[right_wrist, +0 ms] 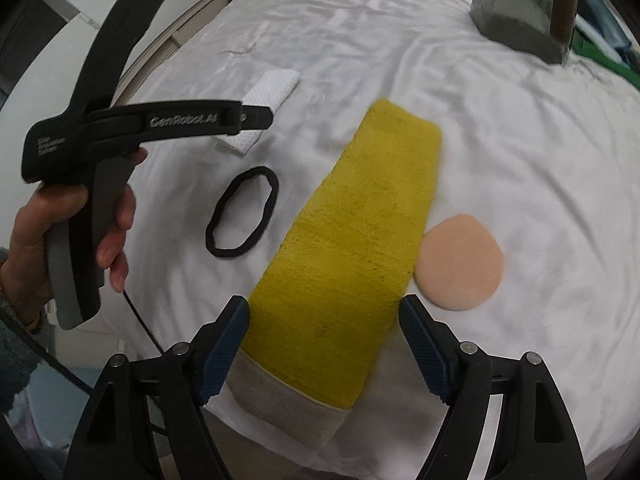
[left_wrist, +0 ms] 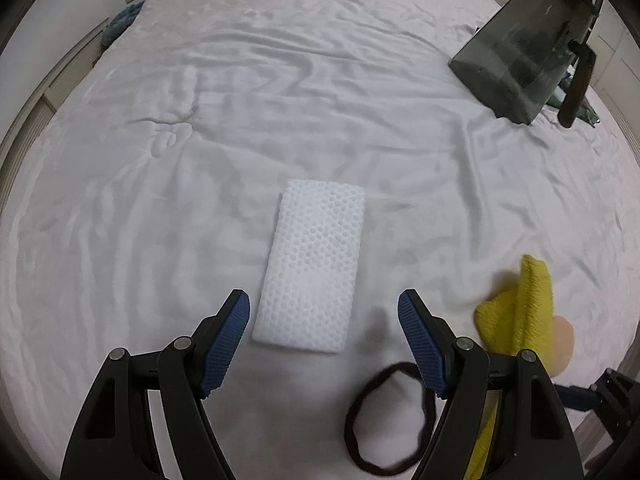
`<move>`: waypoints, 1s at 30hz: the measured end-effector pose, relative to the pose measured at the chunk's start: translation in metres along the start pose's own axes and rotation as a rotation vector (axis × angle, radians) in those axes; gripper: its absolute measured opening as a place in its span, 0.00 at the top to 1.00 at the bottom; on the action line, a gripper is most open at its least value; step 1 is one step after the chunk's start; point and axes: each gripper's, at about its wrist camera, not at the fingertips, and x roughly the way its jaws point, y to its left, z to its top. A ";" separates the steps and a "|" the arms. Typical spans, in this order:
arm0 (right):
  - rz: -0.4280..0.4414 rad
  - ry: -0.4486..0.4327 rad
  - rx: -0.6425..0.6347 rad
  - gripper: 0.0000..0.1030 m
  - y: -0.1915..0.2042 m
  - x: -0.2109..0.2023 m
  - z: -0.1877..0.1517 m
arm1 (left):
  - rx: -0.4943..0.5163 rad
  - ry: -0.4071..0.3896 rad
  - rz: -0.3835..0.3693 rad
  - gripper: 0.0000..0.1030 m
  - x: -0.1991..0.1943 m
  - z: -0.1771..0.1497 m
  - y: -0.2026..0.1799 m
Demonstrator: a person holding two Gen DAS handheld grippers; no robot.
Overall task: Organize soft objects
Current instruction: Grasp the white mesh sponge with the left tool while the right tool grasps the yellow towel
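A white dimpled sponge pad (left_wrist: 312,268) lies flat on the white bed sheet (left_wrist: 280,100). My left gripper (left_wrist: 324,308) hovers over its near end, open, its blue pads apart from it. A black hair band (left_wrist: 384,420) lies just right of it. In the right wrist view a long yellow towel cloth (right_wrist: 348,248) with a grey hem stretches away from me. My right gripper (right_wrist: 324,312) is open and straddles it near the hem, pads beside its edges without squeezing. A round peach puff (right_wrist: 460,260) lies right of the cloth.
A dark translucent container (left_wrist: 524,52) with a brown handle stands at the far right of the bed. A person's hand (right_wrist: 72,220) holds the left gripper (right_wrist: 260,118) above the sponge pad (right_wrist: 272,92). The bed's near edge runs just below both grippers.
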 end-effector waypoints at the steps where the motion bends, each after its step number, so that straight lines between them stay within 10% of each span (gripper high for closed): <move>1: 0.005 -0.002 0.003 0.24 0.000 0.001 0.001 | 0.002 0.006 -0.002 0.31 0.002 0.000 0.001; 30: 0.077 0.005 0.157 0.18 -0.033 0.013 0.003 | 0.015 0.058 -0.005 0.31 0.047 0.026 -0.008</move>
